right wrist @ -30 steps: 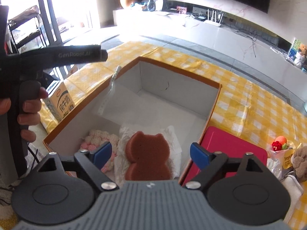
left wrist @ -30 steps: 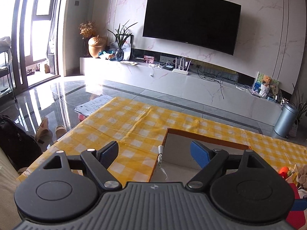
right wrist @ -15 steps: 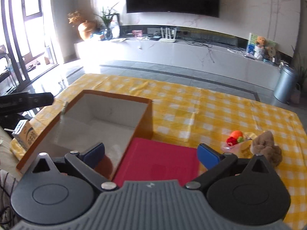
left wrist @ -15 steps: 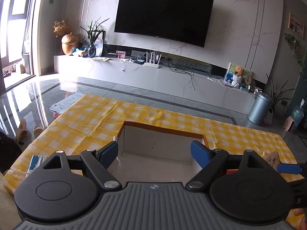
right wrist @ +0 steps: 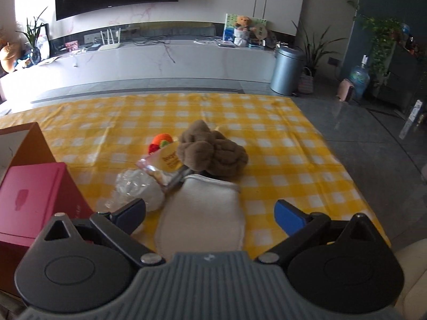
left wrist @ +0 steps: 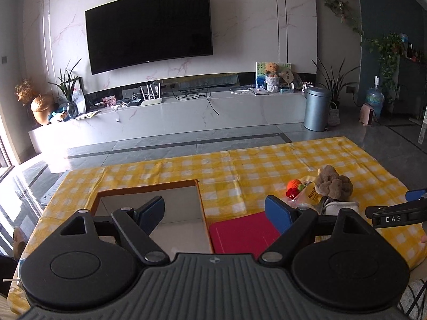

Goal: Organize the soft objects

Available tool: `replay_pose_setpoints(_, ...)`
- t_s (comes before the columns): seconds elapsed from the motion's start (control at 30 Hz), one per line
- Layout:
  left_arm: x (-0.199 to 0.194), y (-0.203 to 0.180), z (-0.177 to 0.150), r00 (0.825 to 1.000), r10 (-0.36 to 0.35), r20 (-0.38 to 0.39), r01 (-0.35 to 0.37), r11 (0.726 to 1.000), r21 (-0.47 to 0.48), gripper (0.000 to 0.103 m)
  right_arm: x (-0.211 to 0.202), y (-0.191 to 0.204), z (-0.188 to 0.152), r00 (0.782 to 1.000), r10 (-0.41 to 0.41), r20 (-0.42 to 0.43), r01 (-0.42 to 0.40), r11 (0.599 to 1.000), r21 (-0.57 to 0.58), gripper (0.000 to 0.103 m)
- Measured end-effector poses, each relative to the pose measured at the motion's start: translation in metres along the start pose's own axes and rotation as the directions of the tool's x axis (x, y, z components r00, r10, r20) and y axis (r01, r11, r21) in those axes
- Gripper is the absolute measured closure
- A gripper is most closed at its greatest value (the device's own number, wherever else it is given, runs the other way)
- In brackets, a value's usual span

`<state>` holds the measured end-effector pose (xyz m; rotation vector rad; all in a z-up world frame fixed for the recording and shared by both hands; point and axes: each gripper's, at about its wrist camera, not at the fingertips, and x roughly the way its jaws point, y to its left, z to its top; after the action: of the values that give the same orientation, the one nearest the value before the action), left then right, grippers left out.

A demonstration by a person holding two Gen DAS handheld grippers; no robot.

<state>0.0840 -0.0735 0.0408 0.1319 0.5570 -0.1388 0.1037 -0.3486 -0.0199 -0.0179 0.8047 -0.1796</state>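
Two claws spread wide, nothing between either pair of pads
Right claw (right wrist: 209, 214) hangs over the white cloth (right wrist: 200, 213); left claw (left wrist: 213, 210) above the open box (left wrist: 149, 189) at the bench's left edge

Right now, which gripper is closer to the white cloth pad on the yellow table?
Right. The right gripper hangs open directly over the white cloth pad, which lies between its fingers. The left gripper is open farther away, over the box and red lid.

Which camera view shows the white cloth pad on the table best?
The right wrist view: the white cloth pad lies close, nearly whole, between the open claw's fingers. The left wrist view shows only its far edge.
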Motion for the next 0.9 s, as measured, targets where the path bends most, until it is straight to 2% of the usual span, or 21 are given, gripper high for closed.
replay_pose_setpoints(0.1,0.011,-0.019,0.002,0.999,-0.044,-0.028,0.045,0.998,0.040,0.004,0.004,-0.018,-0.010,0.999,-0.037,-0.003,0.037,0.999,-0.009,0.002)
replay_pose_setpoints(0.27,0.028,-0.050,0.000,0.991,-0.109,-0.079,0.118,0.985,0.126,0.004,0.019,-0.045,-0.017,0.997,0.051,-0.053,-0.042,0.988,0.150,0.002)
replay_pose_setpoints(0.37,0.043,-0.062,0.001,0.978,-0.152,-0.144,0.168,0.980,0.107,0.004,0.027,-0.049,-0.020,0.995,0.062,-0.074,-0.048,0.981,0.186,0.002)
replay_pose_setpoints(0.47,0.050,-0.067,0.001,0.978,-0.166,-0.126,0.176,0.982,0.069,0.004,0.036,-0.049,-0.023,0.990,0.117,-0.078,-0.098,0.971,0.216,0.002)
replay_pose_setpoints(0.57,0.061,-0.071,0.005,0.978,-0.162,-0.131,0.168,0.985,0.035,0.004,0.056,-0.039,-0.025,0.971,0.206,-0.119,-0.177,0.961,0.214,0.002)
replay_pose_setpoints(0.67,0.076,-0.075,0.007,0.965,-0.196,-0.176,0.204,0.979,0.029,0.004,0.084,-0.031,-0.027,0.960,0.217,-0.180,-0.169,0.954,0.250,0.002)
replay_pose_setpoints(0.73,0.085,-0.082,0.009,0.958,-0.201,-0.204,0.223,0.971,0.088,0.004,0.103,-0.034,-0.029,0.946,0.245,-0.213,-0.164,0.927,0.339,0.002)
replay_pose_setpoints(0.83,0.093,-0.093,0.009,0.965,-0.151,-0.215,0.193,0.962,0.192,0.004,0.127,-0.045,-0.033,0.917,0.325,-0.231,-0.175,0.848,0.500,0.002)
replay_pose_setpoints(0.9,0.096,-0.098,0.007,0.970,-0.118,-0.212,0.171,0.953,0.252,0.004,0.135,-0.048,-0.034,0.917,0.329,-0.227,-0.157,0.819,0.552,0.002)
